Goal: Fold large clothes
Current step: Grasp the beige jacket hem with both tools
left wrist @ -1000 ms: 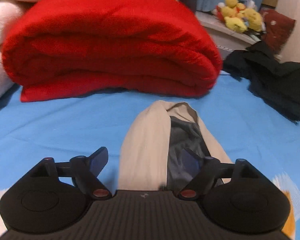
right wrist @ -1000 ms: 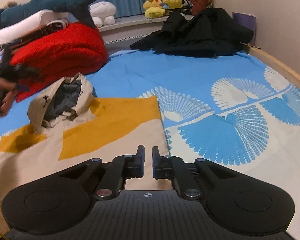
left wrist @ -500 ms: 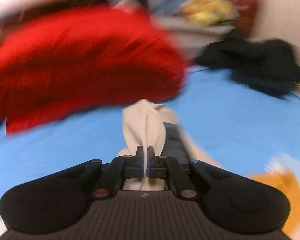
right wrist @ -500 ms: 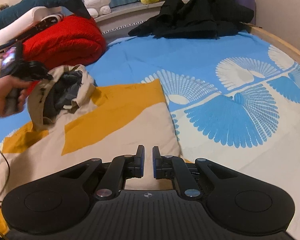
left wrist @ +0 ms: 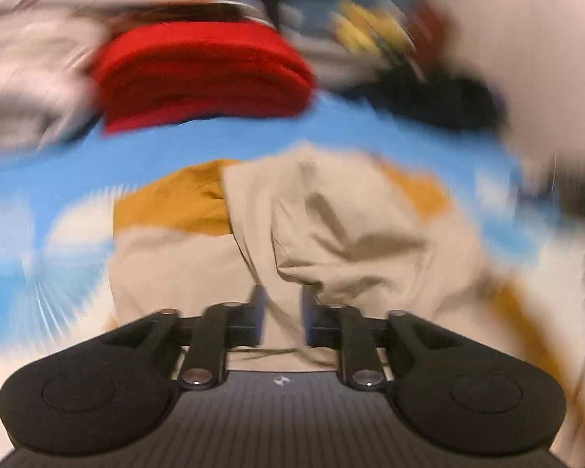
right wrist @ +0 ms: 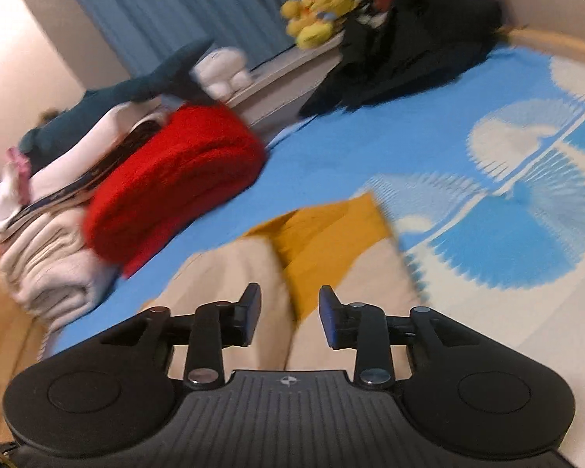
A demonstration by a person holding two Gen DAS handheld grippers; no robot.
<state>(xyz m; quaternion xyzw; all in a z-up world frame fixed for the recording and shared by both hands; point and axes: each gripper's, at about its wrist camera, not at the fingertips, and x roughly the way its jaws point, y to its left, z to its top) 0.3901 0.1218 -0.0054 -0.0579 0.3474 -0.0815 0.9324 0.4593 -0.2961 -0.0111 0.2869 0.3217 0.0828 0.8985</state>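
We see left gripper [left wrist: 280, 314] nearest garment: jaws part-open, beige fabric bunched between them, grip uncertain through blur. Right gripper [right wrist: 288, 318] jaws wide apart, holding nothing, hovering over same cloth. Hoodie [left wrist: 331, 226], beige with mustard patches, lies crumpled on blue bedsheet [right wrist: 351, 148], just ahead of both grippers, long axis running away from jaws toward red blanket [right wrist: 175, 179]. Hood folded back over body. Black clothes pile [right wrist: 409, 46] beyond blanket, well apart.

Ahead of the tools, a bed [right wrist: 351, 148] in a blue-and-white fan-print sheet carries a beige and mustard garment [right wrist: 331, 234] nearest, a folded red blanket [right wrist: 175, 179] beyond-left beside cream blankets [right wrist: 46, 261], and dark clothes [right wrist: 405, 58] far-right.
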